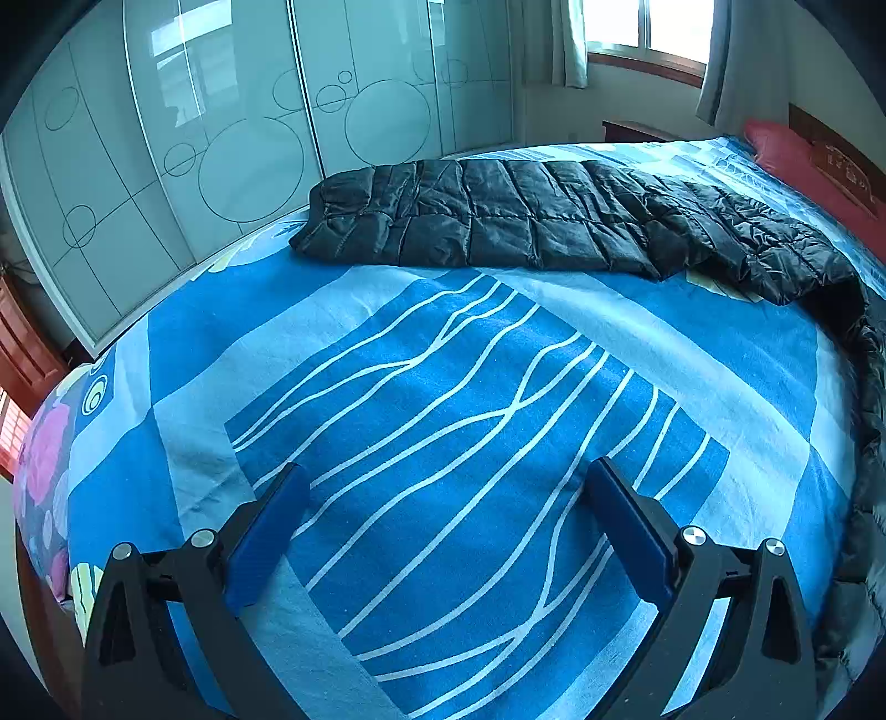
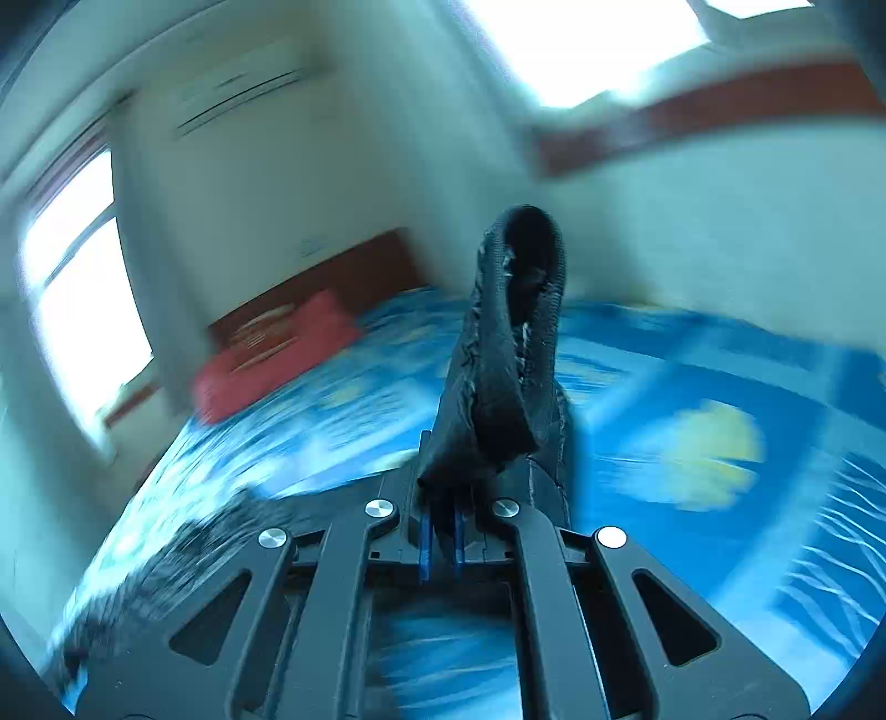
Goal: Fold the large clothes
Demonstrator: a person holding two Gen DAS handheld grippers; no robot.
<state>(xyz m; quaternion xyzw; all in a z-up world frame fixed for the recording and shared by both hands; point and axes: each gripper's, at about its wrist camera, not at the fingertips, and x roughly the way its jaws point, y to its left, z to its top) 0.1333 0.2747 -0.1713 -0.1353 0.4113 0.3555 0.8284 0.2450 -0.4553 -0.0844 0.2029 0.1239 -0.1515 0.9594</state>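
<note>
A black quilted down jacket [image 1: 531, 216] lies spread across the far part of the bed, and part of it trails down the right edge of the left wrist view. My left gripper [image 1: 443, 487] is open and empty, hovering over the blue bedspread [image 1: 443, 387] in front of the jacket. My right gripper [image 2: 443, 498] is shut on a black cuff or edge of the jacket [image 2: 509, 354], which sticks up between the blue pads. The right wrist view is blurred by motion. More black fabric [image 2: 183, 554] shows at its lower left.
Glass wardrobe doors [image 1: 221, 138] stand beyond the bed's far side. A red pillow [image 1: 797, 160] and wooden headboard [image 2: 332, 277] are at the bed's head. Windows with curtains [image 1: 642, 33] are beyond. The bed's left edge [image 1: 50, 471] drops off.
</note>
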